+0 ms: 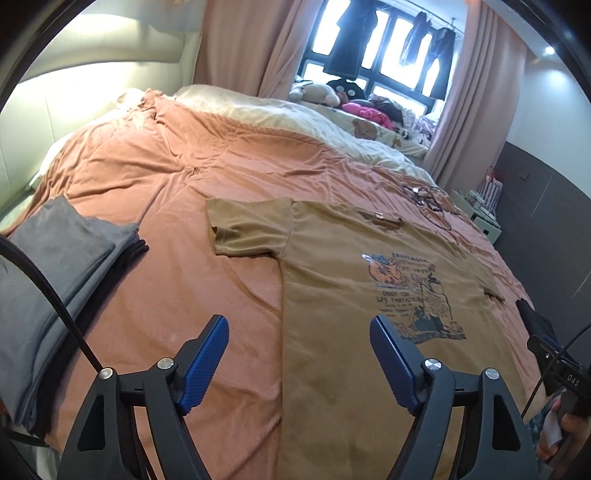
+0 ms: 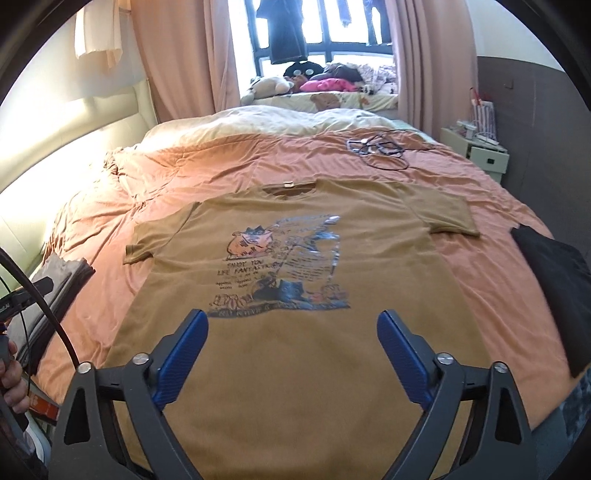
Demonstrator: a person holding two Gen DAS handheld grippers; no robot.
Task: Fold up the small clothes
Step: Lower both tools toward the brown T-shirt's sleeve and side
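One mustard-brown short-sleeved cotton T-shirt (image 2: 295,369) with a blue and orange cartoon print (image 2: 284,273) lies flat, front up, on a big bed under a wrinkled salmon-orange blanket (image 1: 155,177); its collar points to the far side and its hem is nearest the cameras. Two pink curtains (image 2: 184,55) frame a dark-barred window (image 2: 332,33) at the far end, with dark garments hanging in front of the glass. Soft toys and a pink bundle (image 2: 325,85) sit on the ledge below it, though I can't count them properly, too small. One tangle of thin black cable (image 2: 380,147) sits on the blanket past the shirt's collar. One stack of folded grey clothes (image 1: 48,280) is on the near left and one folded black garment (image 2: 554,280) on the near right. A pale bedside cabinet (image 2: 480,155) stands far right.

Both tools are spread with nothing between the blue pads: the left gripper (image 1: 299,325) hovers over the shirt's left edge, and the right gripper (image 2: 291,317) is over its lower middle.
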